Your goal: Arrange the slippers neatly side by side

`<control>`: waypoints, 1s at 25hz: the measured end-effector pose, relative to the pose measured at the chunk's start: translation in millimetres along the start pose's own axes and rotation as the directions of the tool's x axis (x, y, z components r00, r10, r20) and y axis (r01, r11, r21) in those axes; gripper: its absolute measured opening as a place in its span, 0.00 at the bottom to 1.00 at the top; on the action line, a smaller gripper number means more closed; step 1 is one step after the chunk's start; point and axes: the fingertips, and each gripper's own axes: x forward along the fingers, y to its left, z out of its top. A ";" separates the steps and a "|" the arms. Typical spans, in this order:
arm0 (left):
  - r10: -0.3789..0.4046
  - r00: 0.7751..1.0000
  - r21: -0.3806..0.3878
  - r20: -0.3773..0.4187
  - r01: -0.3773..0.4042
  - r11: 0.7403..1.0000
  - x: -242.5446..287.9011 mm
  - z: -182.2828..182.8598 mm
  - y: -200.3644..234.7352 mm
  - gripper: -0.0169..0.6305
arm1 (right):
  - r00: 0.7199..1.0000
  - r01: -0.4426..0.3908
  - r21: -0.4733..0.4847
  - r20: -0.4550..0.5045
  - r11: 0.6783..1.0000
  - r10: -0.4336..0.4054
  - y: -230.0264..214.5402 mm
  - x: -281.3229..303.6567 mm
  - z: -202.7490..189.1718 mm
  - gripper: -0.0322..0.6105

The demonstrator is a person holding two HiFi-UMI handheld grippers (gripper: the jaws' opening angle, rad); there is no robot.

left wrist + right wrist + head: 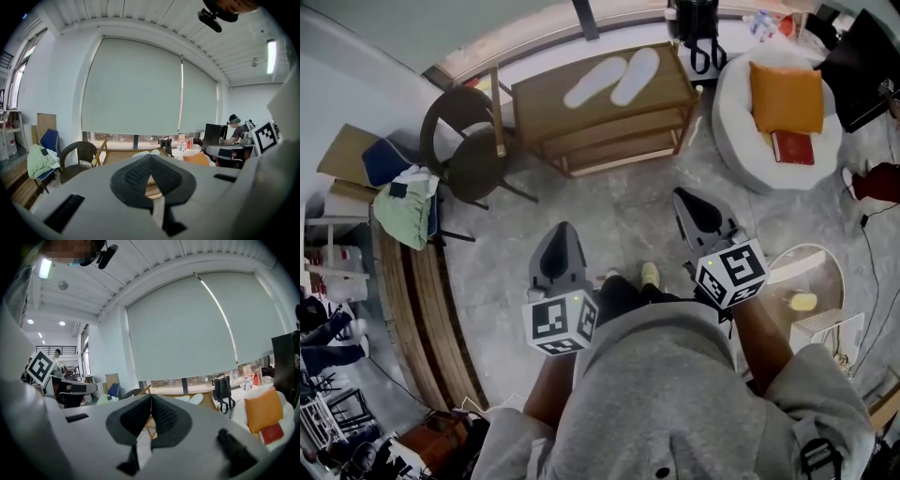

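As the person stood on the grey stone floor point(619, 202), a pale shoe point(650, 274) showed just past the hem of a grey sweatshirt point(675, 394). Both grippers were held out ahead of the body, well apart from each other, marker cubes nearest the body. Noted the left gripper point(563, 229) with its jaws pressed together at the tips, nothing between them. Noted the right gripper point(683, 195) likewise closed tip to tip and empty. Each pointed toward the wooden worktop point(667, 86) and stopped well short of it.

Beyond them the worktop stood as a low unit with two shelves beneath. On its top lay the two white slippers: the left slipper point(594, 82) and the right slipper point(636, 75), just beside each other and angled much the same way. Could not tell whether they touched. Left of the worktop, near it, stood a dark wicker chair point(461, 141). Farther left a green cloth point(405, 214) hung over a blue chair point(382, 159). Right of the worktop a round white seat point(741, 141) carried an orange cushion point(786, 97) and a red book point(793, 147). A black bag point(698, 37) stood farthest back, behind the worktop's right corner.
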 end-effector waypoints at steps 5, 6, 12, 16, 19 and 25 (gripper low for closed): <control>0.006 1.000 -0.010 0.024 -0.006 1.000 2.2 3.4 0.2 0.05 | 1.000 0.000 -0.010 0.002 1.000 0.000 -4.3 -0.2 -0.4 0.09; 0.005 1.000 -0.009 0.030 -0.005 1.000 4.3 4.2 0.9 0.05 | 1.000 0.001 -0.011 0.003 1.000 -0.001 -5.5 1.7 -0.1 0.09; -0.007 0.999 -0.009 0.044 0.008 1.000 29.9 11.6 13.8 0.05 | 1.000 0.013 -0.026 -0.002 1.000 -0.013 -12.8 28.2 4.0 0.09; -0.019 0.999 -0.018 0.041 0.020 1.000 60.0 20.6 25.5 0.05 | 1.000 0.025 -0.022 -0.018 0.999 -0.025 -26.2 56.0 10.6 0.09; -0.030 0.999 -0.023 0.042 0.031 0.999 89.5 27.0 34.1 0.05 | 0.999 0.035 -0.026 -0.022 0.999 -0.036 -40.3 78.8 15.6 0.09; -0.041 0.999 -0.028 0.035 0.042 0.999 152.2 44.9 58.1 0.05 | 0.996 0.063 -0.031 -0.054 0.998 -0.064 -68.6 134.5 23.4 0.09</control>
